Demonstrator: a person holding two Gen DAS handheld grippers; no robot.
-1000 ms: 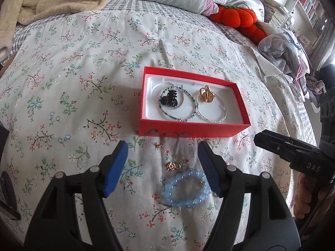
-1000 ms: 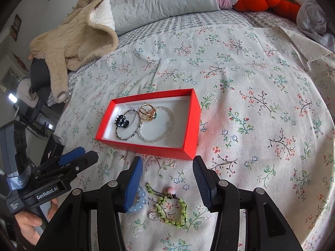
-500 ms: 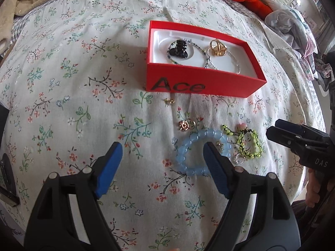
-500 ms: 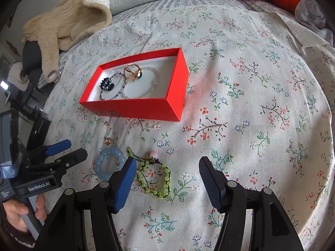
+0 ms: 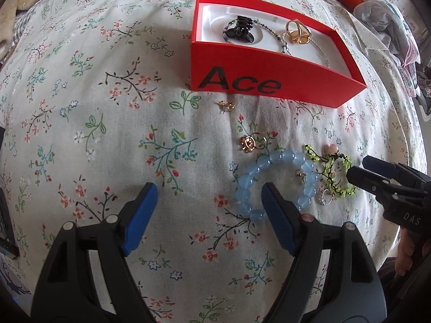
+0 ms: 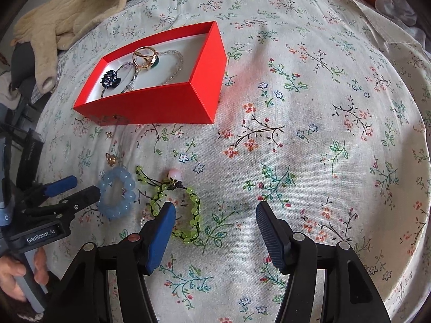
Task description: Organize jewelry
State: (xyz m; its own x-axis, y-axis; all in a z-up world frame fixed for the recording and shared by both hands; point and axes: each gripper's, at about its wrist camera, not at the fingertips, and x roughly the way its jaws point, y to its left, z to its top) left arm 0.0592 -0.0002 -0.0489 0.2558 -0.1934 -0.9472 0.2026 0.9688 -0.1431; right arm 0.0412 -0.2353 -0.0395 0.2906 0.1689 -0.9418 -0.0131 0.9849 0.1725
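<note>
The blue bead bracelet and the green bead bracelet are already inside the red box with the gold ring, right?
Not quite. The gold ring is inside the red box, but the blue bead bracelet and the green bead bracelet lie outside it, on the flowered bedspread in front of the box. The right wrist view shows this plainly.

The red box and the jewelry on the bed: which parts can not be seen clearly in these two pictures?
- Red box, left wrist view: its near wall hides the near floor and parts of the bead strands.
- Small gold pieces, right wrist view: too small to identify.
- Blue bead bracelet, left wrist view: the left gripper's finger covers part.
- Green bead bracelet, right wrist view: the right gripper's finger covers part.
</note>
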